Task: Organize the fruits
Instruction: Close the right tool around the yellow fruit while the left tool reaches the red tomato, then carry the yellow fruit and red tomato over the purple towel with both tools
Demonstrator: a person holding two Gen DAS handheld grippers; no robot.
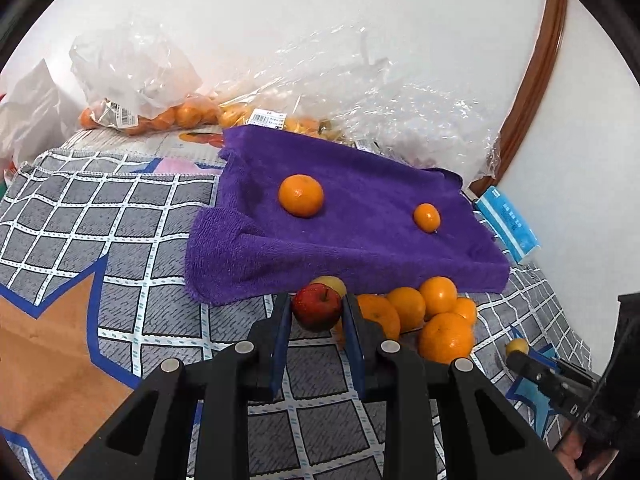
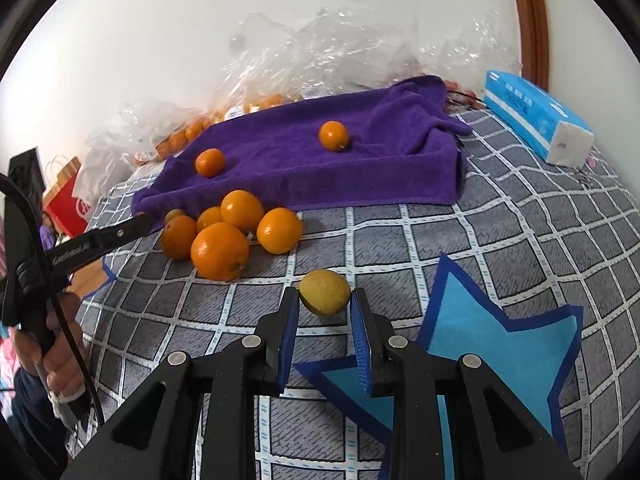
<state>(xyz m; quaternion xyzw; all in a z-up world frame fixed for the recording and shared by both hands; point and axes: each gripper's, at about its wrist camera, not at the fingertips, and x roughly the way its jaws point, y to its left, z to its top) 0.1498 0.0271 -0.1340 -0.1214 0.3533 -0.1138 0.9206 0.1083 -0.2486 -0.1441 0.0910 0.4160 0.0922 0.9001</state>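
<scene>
The left tongs (image 1: pixel 316 312) are clenched on a red apple (image 1: pixel 316 307), blue pads pressing its two sides, just in front of the near edge of the purple towel (image 1: pixel 360 240). A yellowish fruit (image 1: pixel 334 284) sits right behind the apple, touching the towel's hem. The right tongs (image 2: pixel 325 312) are clenched on a small yellow-green fruit (image 2: pixel 325 292) over the grid-patterned cover (image 2: pixel 520 240), well in front of the towel.

Open cover lies between this fruit and the towel's front edge, and also to the towel's left in the left wrist view. A pile of oranges (image 2: pixel 228 236) crowds the towel's front corner, just beside the left tongs. On the towel rest a larger orange (image 1: pixel 301 195) and a smaller one (image 1: pixel 427 218), well apart. Behind the towel, against the wall, clear plastic bags (image 1: pixel 132 80) hold more oranges. A blue tissue pack (image 2: pixel 536 120) lies off the towel's far right corner.

Both tongs angle downward; a hand (image 2: pixel 60 356) grips the left tool's handle.
</scene>
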